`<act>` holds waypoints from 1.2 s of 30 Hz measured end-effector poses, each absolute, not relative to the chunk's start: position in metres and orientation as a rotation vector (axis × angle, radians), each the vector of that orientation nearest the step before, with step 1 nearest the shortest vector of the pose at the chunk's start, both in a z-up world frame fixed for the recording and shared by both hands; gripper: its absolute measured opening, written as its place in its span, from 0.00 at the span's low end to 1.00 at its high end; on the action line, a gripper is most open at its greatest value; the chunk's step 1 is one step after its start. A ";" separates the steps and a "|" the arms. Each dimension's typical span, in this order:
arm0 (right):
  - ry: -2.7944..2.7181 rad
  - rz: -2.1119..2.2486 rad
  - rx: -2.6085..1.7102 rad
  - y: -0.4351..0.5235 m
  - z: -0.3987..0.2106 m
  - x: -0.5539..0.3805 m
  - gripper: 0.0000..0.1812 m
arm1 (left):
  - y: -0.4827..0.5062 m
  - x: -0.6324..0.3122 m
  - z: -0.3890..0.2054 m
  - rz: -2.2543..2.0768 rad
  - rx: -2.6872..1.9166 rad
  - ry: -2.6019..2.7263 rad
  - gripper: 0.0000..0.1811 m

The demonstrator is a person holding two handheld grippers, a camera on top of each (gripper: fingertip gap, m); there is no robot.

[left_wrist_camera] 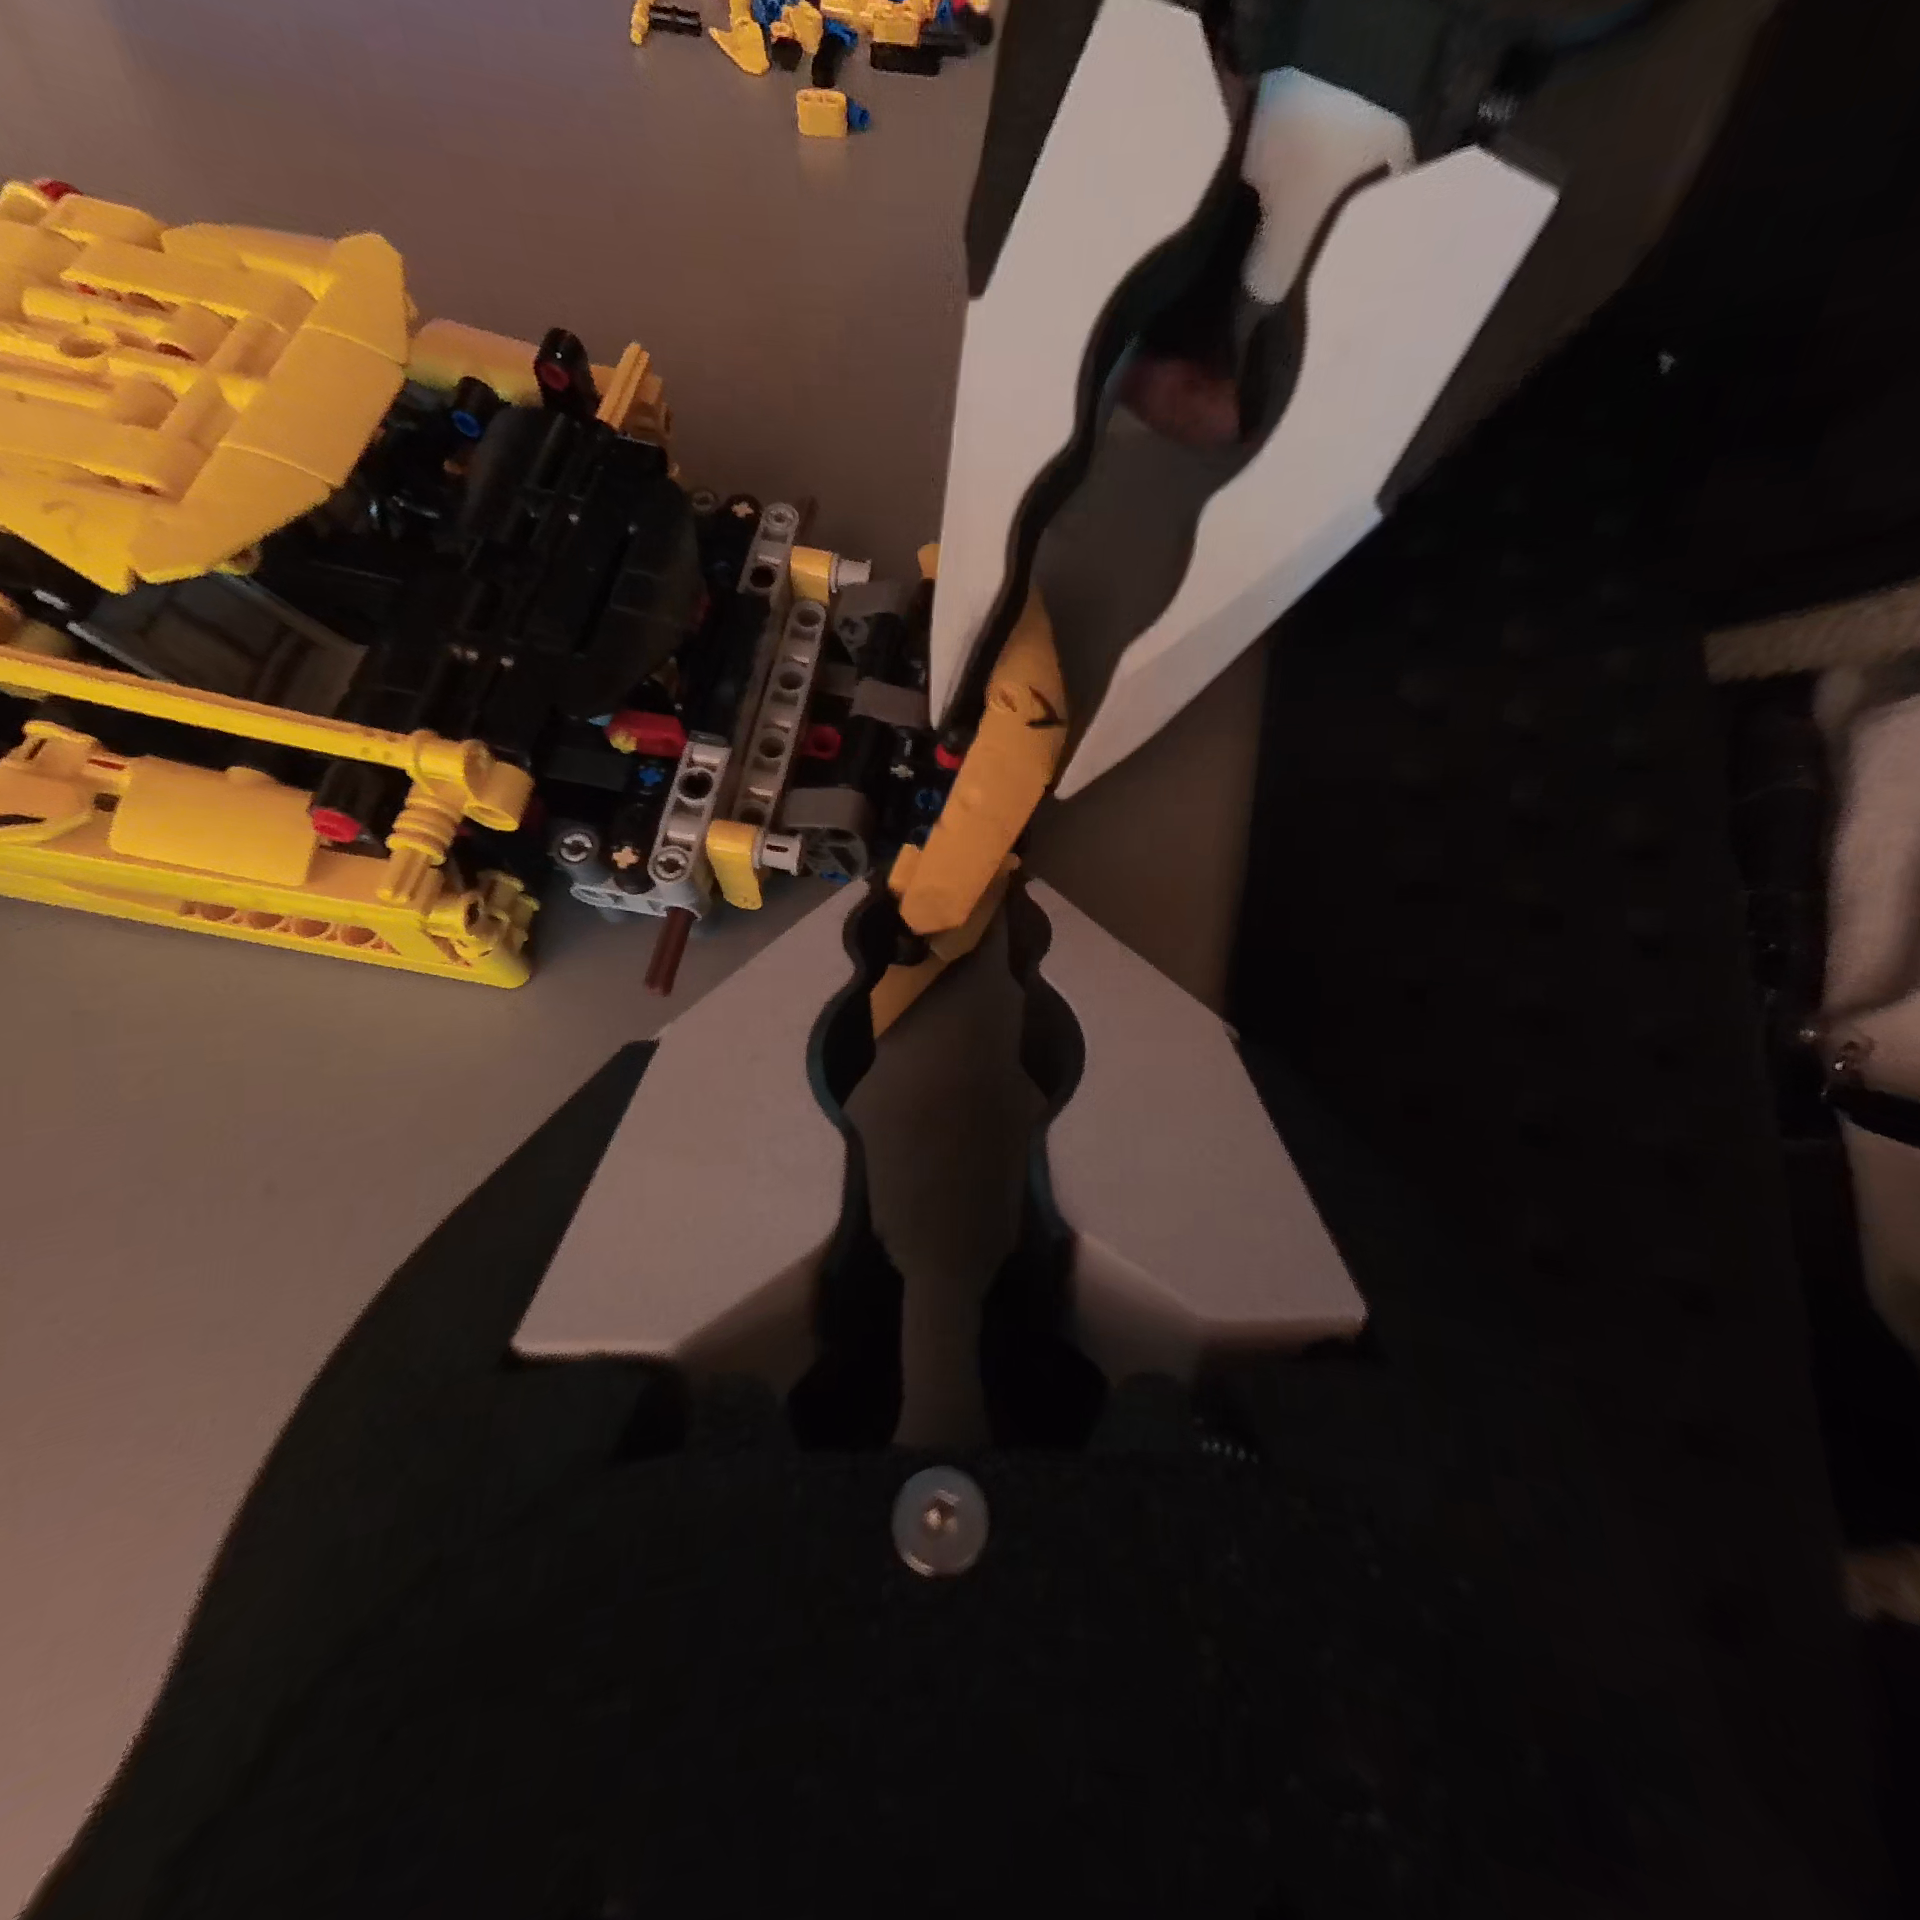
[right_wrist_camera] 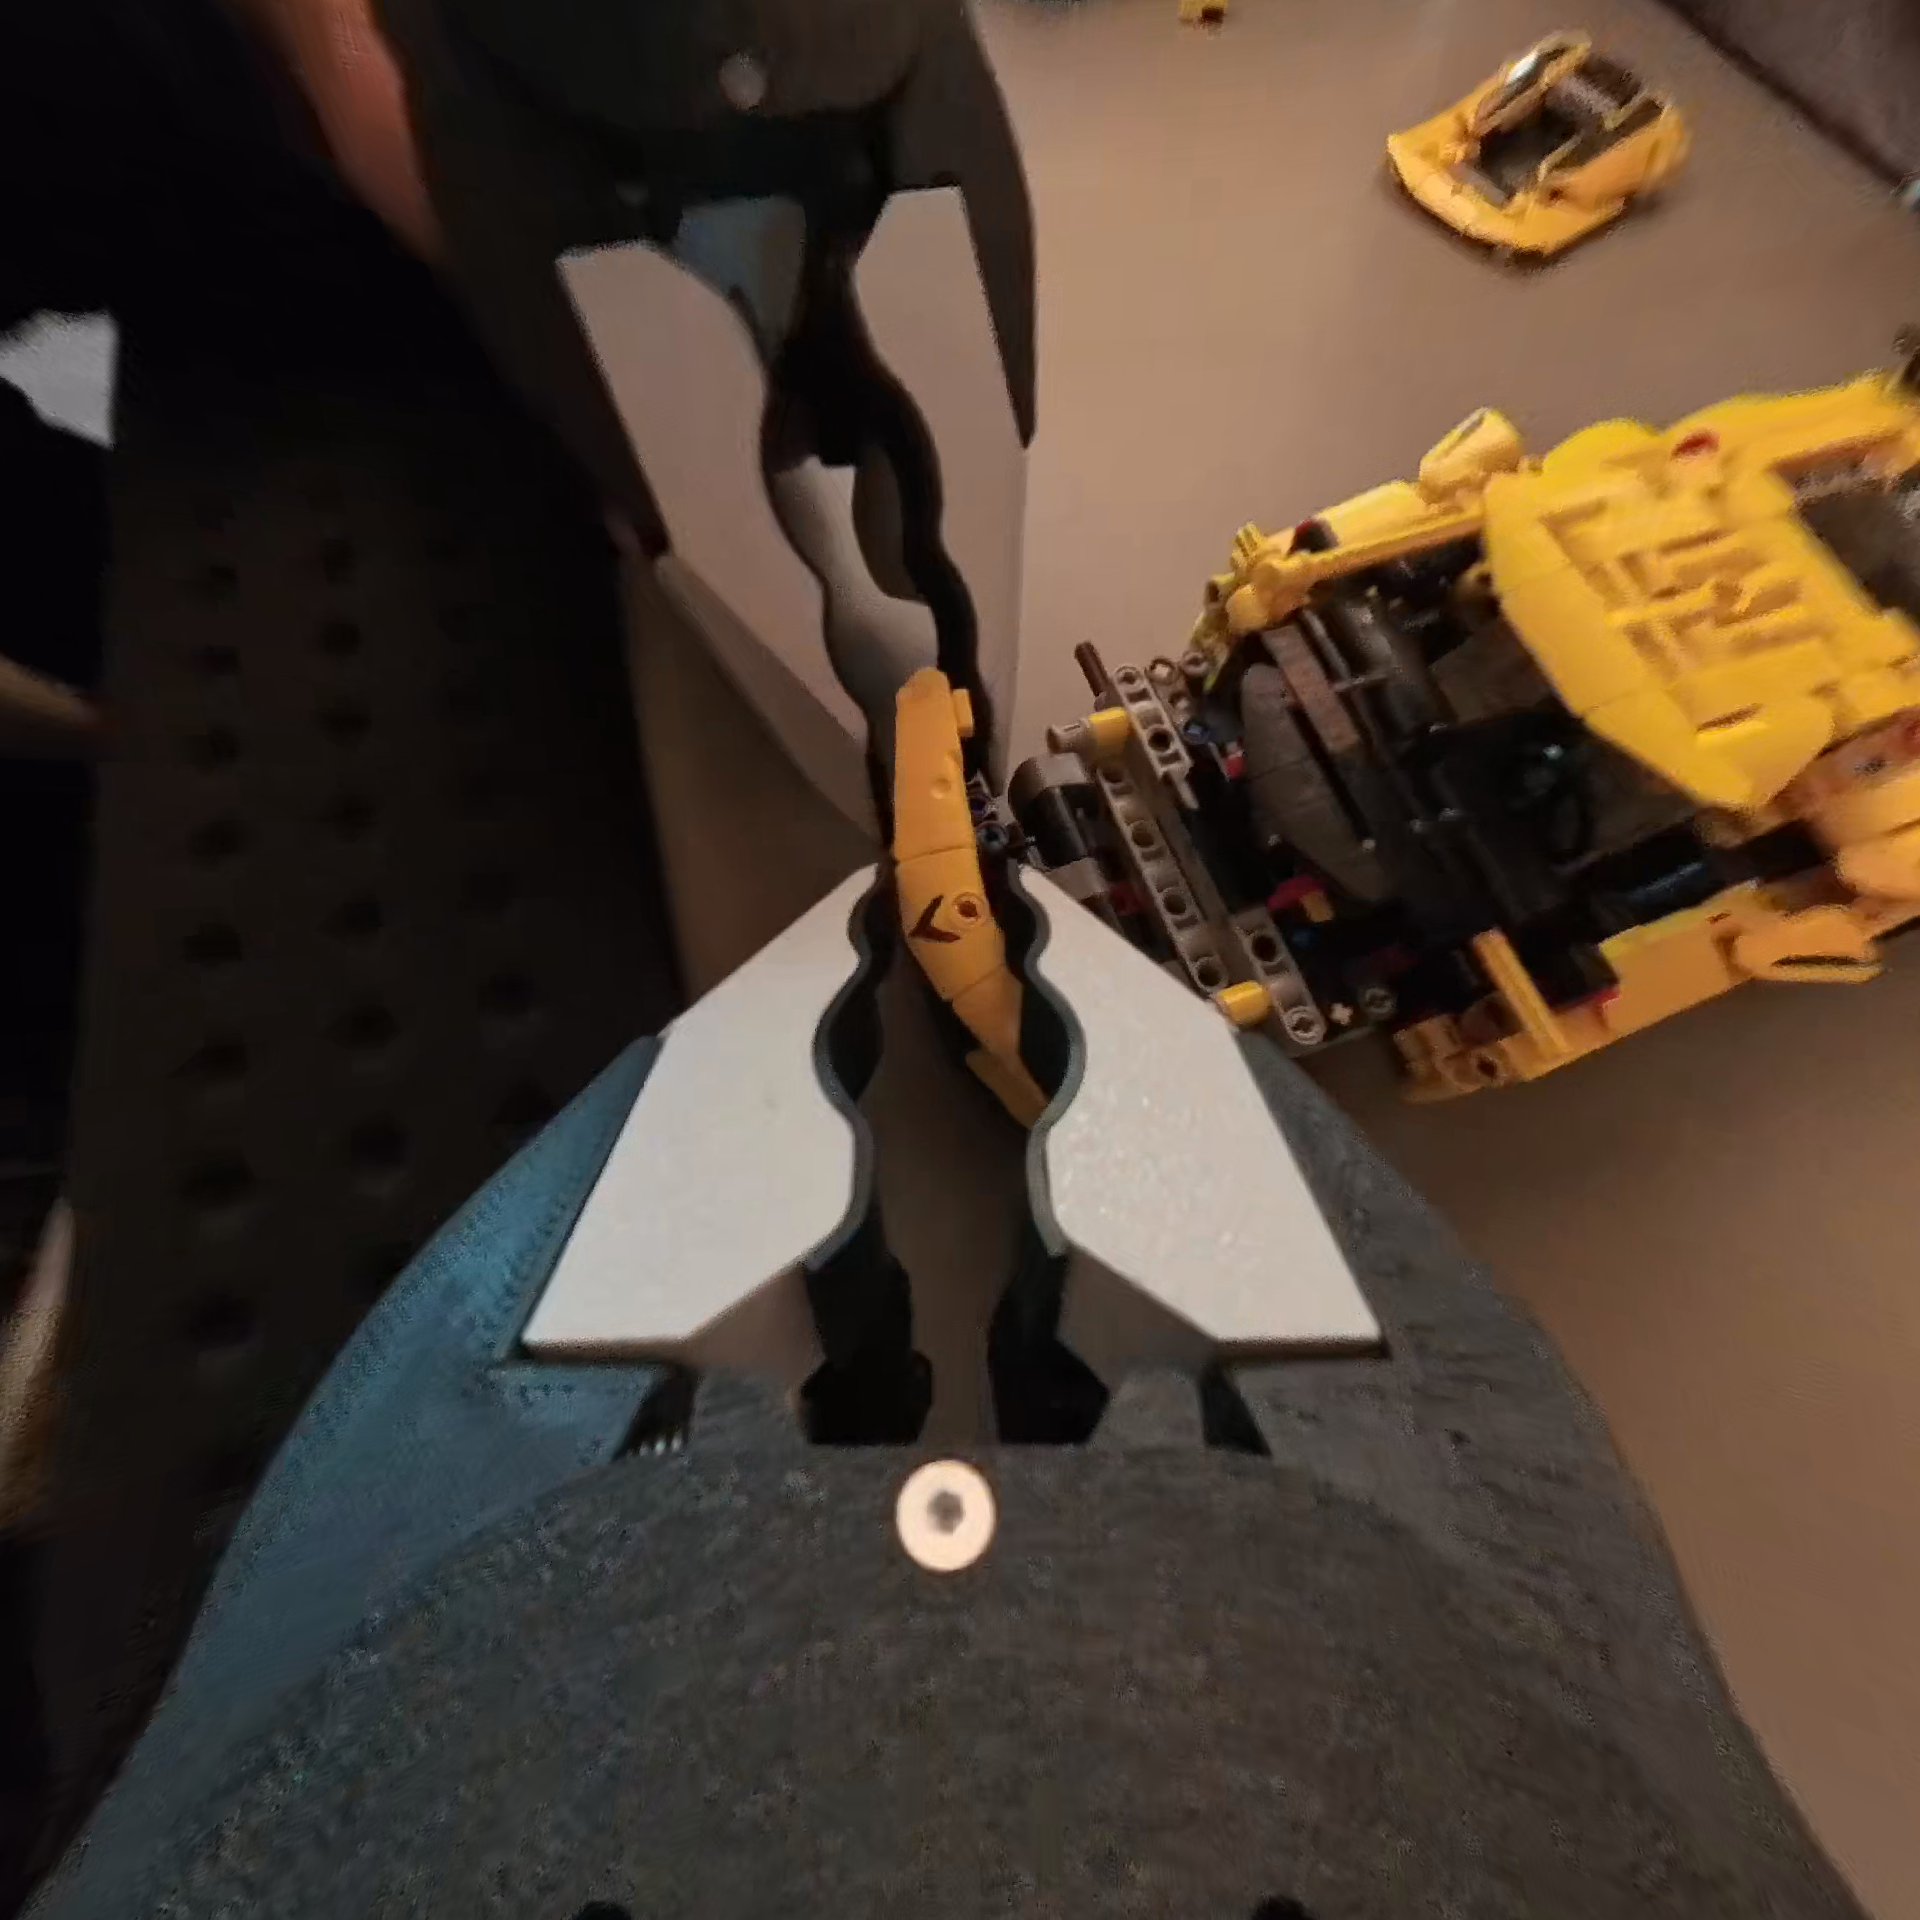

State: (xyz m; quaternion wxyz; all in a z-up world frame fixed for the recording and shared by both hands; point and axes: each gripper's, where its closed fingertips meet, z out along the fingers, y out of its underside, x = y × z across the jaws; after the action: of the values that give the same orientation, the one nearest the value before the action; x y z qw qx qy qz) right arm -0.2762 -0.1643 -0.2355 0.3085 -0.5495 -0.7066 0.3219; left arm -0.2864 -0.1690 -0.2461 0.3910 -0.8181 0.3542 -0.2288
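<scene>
A long curved yellow panel piece (left_wrist_camera: 987, 800) is pinched at its two ends by both grippers, beside the end of a yellow and black brick-built vehicle (left_wrist_camera: 312, 623). My left gripper (left_wrist_camera: 940, 899) is shut on one end of the panel. My right gripper (right_wrist_camera: 951, 904) is shut on the other end, and it shows in the left wrist view (left_wrist_camera: 1003, 758) coming from above. The panel (right_wrist_camera: 951, 883) stands against the vehicle's grey beam frame (right_wrist_camera: 1164, 831). The left gripper (right_wrist_camera: 945, 707) shows in the right wrist view coming from the top.
The vehicle (right_wrist_camera: 1558, 779) lies on a grey table (left_wrist_camera: 260, 1143). A heap of small yellow, black and blue parts (left_wrist_camera: 831, 42) lies at the far edge. A separate yellow shell part (right_wrist_camera: 1538, 156) lies farther off. A dark perforated surface (left_wrist_camera: 1507, 935) runs beside the table edge. My left and right fingertips are right by each other.
</scene>
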 end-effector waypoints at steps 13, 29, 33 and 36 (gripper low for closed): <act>-1.968 0.709 -1.306 -0.174 -0.238 -0.268 0.16 | -0.170 -0.285 -0.246 -0.589 -2.078 0.908 0.12; -1.790 1.198 -1.602 -0.146 -0.225 -0.249 0.19 | -0.173 -0.284 -0.246 -0.523 -2.041 0.963 0.12; -1.859 1.141 -1.566 -0.151 -0.233 -0.248 0.15 | -0.173 -0.285 -0.246 -0.529 -2.044 0.960 0.12; -1.830 1.130 -1.553 -0.147 -0.230 -0.248 0.14 | -0.174 -0.286 -0.246 -0.537 -2.047 0.953 0.12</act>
State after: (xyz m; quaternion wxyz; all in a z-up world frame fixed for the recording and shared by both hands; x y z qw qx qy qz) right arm -0.2479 -0.1465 -0.2299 0.2422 -0.5680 -0.6694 0.4132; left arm -0.2858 -0.1740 -0.2457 0.3989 -0.8088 0.3764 -0.2122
